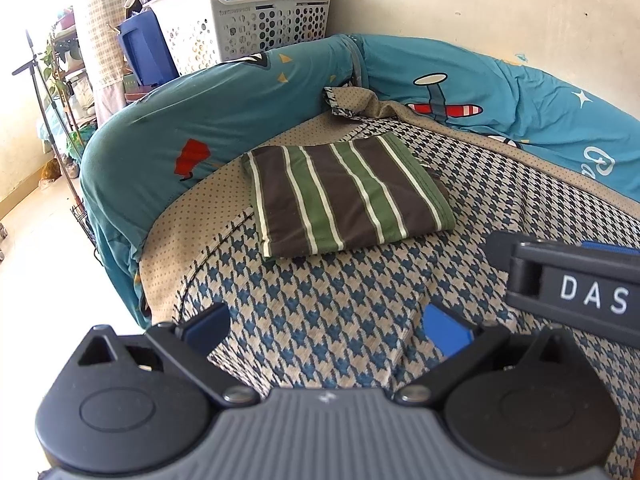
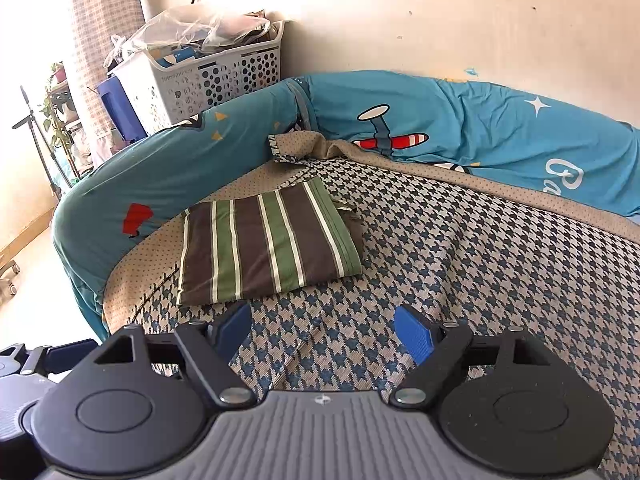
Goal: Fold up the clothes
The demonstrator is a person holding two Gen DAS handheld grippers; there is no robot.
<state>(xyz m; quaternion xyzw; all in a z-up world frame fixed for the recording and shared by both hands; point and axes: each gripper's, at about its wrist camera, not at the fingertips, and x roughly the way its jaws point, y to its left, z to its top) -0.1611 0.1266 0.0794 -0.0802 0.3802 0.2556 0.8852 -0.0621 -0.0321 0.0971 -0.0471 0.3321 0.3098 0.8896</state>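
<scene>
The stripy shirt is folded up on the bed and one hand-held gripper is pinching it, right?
Not quite. The stripy shirt is folded on the bed, but neither hand-held gripper pinches it. The right wrist view shows the right one open, short of the shirt; the left is open too.

Bright daylight from left, blown-out glare there, fisheye-curved edges, sharp focus
</scene>
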